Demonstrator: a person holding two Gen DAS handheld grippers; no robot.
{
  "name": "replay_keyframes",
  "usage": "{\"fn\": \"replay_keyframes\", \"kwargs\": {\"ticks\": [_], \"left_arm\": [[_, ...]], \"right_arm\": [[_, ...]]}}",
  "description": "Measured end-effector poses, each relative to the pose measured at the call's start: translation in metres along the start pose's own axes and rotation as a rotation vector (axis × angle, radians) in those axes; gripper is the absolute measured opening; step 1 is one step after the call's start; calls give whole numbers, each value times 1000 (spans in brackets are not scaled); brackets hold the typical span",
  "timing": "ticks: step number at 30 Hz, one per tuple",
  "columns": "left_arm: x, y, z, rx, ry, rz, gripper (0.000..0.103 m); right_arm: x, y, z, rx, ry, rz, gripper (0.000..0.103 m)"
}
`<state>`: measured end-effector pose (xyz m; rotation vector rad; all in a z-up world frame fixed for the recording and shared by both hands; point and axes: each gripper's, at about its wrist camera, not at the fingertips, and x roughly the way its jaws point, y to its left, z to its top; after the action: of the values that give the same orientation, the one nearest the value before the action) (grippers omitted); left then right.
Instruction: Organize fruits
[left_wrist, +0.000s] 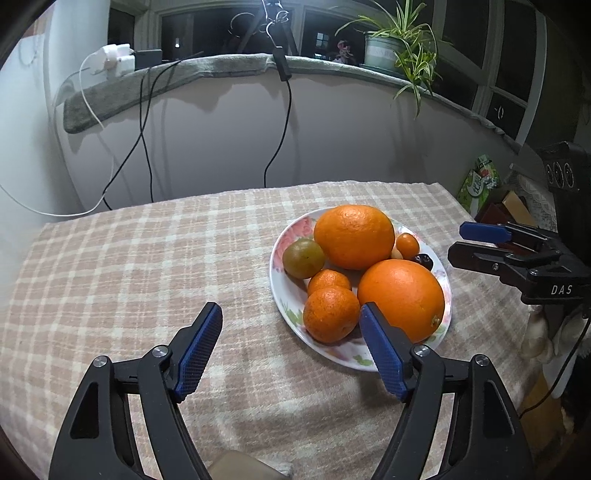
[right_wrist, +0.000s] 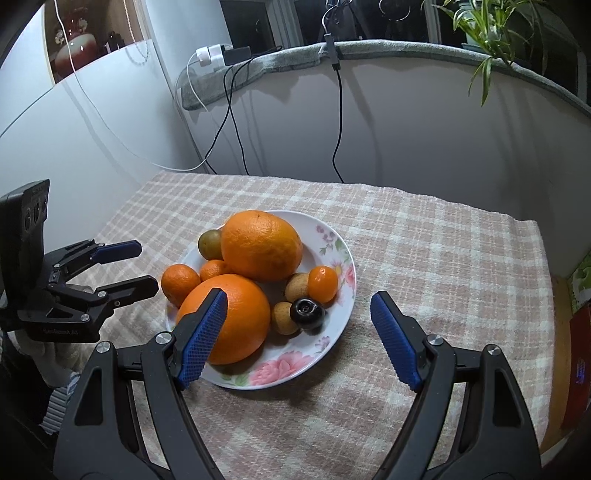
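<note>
Fruits lie heaped on a flowered plate (right_wrist: 334, 240) that sits on a table under a checked pink and cream cloth (left_wrist: 129, 258), nearer the cloth's right edge than its left in the left wrist view; closest to the cameras, the left gripper (left_wrist: 291, 347) hangs over bare cloth at the near side of the plate with its blue pads spread wide and nothing between them, its right pad level with the plate's near rim; the right gripper (right_wrist: 299, 332) likewise stands wide and empty above the plate's near edge, its left pad in front of the near large orange (right_wrist: 236, 314); beside that orange on the plate rest a dark round fruit (right_wrist: 307, 313), two small brown fruits (right_wrist: 282, 317) and a small oval orange fruit (right_wrist: 323, 283); on the plate's left side lie two mandarins (right_wrist: 180, 280), touching each other; behind them sits a greenish round fruit (right_wrist: 209, 243) against the far large orange (right_wrist: 262, 245), which fills the back of the plate; beyond the table's far edge, dark and white cables (left_wrist: 147, 147) hang down a pale wall from a grey-covered ledge; a potted plant (left_wrist: 399, 48) stands on that ledge toward the right, before dark windows.
</note>
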<state>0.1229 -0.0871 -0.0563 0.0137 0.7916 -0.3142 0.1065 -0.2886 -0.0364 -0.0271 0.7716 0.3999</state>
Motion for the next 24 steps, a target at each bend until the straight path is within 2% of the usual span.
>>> {"fn": "replay_keyframes", "kwargs": {"ticks": [7,8,10,18,20,21,24], "left_arm": [[-15,-3,-2,-12,-34,15,77],[-17,-3,-3,-19,-40,18,77],[-21,-4,-5,-23,-48,22,77],[-36,-2,-16,-52,-74,38,77],[-39,0,-18,-59,-77,41,78],[-40,0,-20,-62,-78,44,82],[-43,1,-23,-68,-84,55,82]], "right_arm": [[-13,2,-6,46,-38,-40,83],[-15,3,-7,47,-44,-50,84],[-20,6,-9,51,-67,-78,94],[-40,16,-23,89,-156,-171,95],[-43,15,-28,104,-165,-173,98],[-45,14,-32,115,-169,-172,103],[-47,12,-39,130,-173,-181,103]]}}
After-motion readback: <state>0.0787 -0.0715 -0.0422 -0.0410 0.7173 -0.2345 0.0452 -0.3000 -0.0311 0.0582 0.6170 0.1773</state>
